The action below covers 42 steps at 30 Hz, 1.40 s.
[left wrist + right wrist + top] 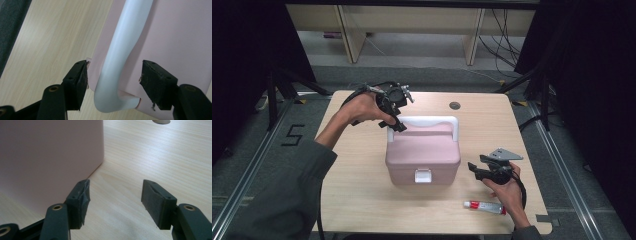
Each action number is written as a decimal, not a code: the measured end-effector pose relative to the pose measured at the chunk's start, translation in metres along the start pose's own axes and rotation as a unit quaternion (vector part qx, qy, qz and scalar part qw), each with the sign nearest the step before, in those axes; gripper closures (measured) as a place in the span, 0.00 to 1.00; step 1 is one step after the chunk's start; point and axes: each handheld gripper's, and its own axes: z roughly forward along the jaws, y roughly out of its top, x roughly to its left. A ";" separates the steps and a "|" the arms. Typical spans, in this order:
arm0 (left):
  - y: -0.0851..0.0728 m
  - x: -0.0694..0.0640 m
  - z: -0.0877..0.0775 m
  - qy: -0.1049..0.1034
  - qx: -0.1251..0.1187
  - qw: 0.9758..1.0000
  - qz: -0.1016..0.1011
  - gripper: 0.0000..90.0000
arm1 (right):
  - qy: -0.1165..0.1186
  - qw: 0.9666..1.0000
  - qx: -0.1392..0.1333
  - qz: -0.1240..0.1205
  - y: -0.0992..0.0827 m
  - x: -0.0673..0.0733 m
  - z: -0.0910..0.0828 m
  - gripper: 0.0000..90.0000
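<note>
I count 1 pink box (422, 155) with 1 white handle (427, 121) and 1 white latch (422, 176), 1 tube (484, 206), and 2 tongs: left (396, 124), right (475, 169).

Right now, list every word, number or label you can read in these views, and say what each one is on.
"5": black mark on the grey floor, left of the table.
Tube, red and white, at the table's near edge: it carries print, too small and blurred to read.
Pink box, white handle and white latch: no text to be seen.
</note>
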 end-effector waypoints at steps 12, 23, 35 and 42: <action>0.001 0.004 0.007 -0.006 0.009 1.000 0.009 0.52 | -0.002 1.000 -0.012 -0.011 0.000 -0.004 0.000 0.45; 0.006 0.006 0.015 -0.010 0.019 1.000 0.023 0.60 | 0.007 1.000 -0.004 -0.004 -0.002 -0.001 0.002 0.45; 0.018 0.002 0.020 -0.009 0.043 0.998 0.050 0.69 | 0.005 1.000 -0.008 0.000 -0.005 -0.005 -0.003 0.46; 0.022 -0.001 0.022 -0.003 0.063 0.995 0.074 0.77 | 0.009 1.000 -0.004 0.021 -0.005 -0.003 -0.005 0.46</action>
